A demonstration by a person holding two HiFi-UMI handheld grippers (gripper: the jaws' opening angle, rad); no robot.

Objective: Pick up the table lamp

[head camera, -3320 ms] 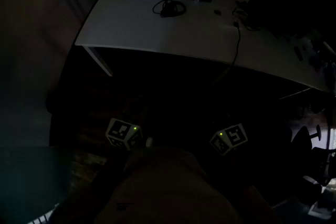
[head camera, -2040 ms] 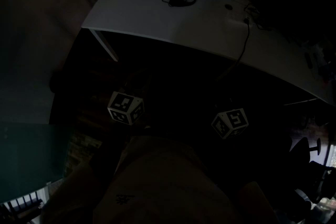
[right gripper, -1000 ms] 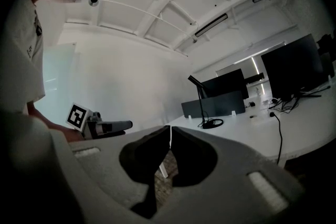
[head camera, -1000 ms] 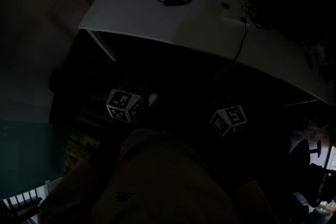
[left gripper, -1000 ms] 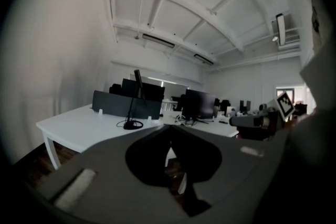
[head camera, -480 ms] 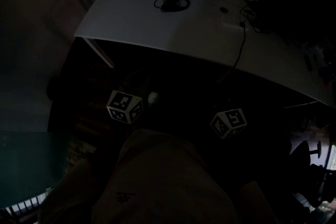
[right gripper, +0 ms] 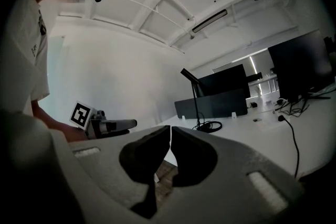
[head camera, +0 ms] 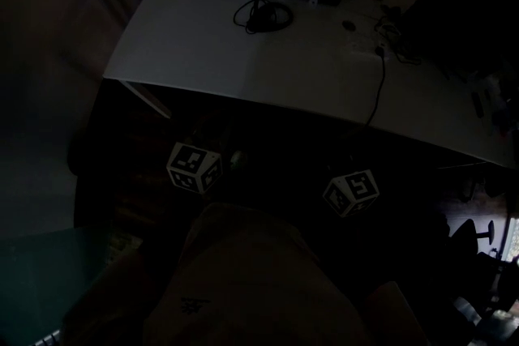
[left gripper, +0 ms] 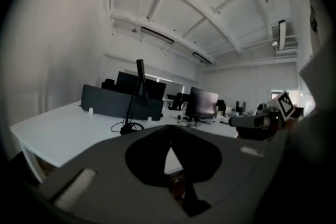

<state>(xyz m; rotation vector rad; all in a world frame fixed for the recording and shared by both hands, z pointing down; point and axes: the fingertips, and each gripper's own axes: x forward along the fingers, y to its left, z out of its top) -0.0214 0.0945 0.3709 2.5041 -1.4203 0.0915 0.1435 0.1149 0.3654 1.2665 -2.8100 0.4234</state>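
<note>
Head view stares steeply down, dim, onto the table [head camera: 203,44] ahead. Both gripper views sit low before its edge, looking level across it, sharing the table lamp [left gripper: 140,78] beyond.

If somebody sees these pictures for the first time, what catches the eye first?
The long white desk fills the upper part of the dark head view. On it, before a dark partition, stands the thin black table lamp, its cable coiled at the base. The left gripper and the right gripper are shut and empty, short of the desk.
</note>
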